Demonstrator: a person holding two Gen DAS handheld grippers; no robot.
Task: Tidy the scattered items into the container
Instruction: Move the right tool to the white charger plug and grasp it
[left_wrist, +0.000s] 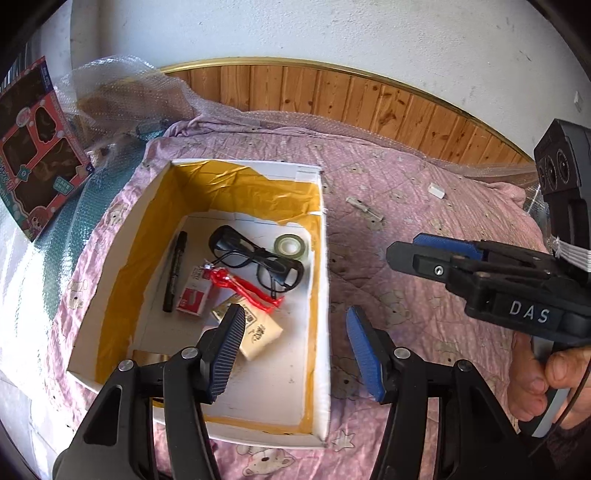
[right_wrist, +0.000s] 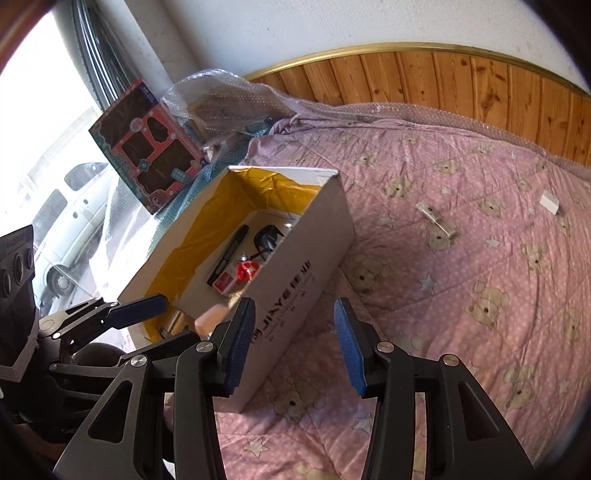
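Observation:
A white cardboard box (left_wrist: 325, 258) with yellow lining sits on the pink bedspread. Inside lie a black marker (left_wrist: 175, 271), black glasses (left_wrist: 255, 258), a tape roll (left_wrist: 291, 244), a red pack (left_wrist: 192, 297), a red tassel charm (left_wrist: 243, 290) and a beige block (left_wrist: 260, 330). My left gripper (left_wrist: 295, 339) hangs open above the box's near right wall, holding nothing. My right gripper (right_wrist: 293, 339) is open and empty beside the box (right_wrist: 295, 280), over the bedspread. A small clear item (right_wrist: 436, 219) and a white piece (right_wrist: 550, 203) lie loose on the bed.
A colourful toy box (left_wrist: 40, 147) leans at the left by bubble wrap (left_wrist: 122, 88). A wooden headboard (left_wrist: 332, 92) runs along the back. A person's hand (left_wrist: 546, 380) holds the right gripper (left_wrist: 406, 251). A window (right_wrist: 55, 147) is at the far left.

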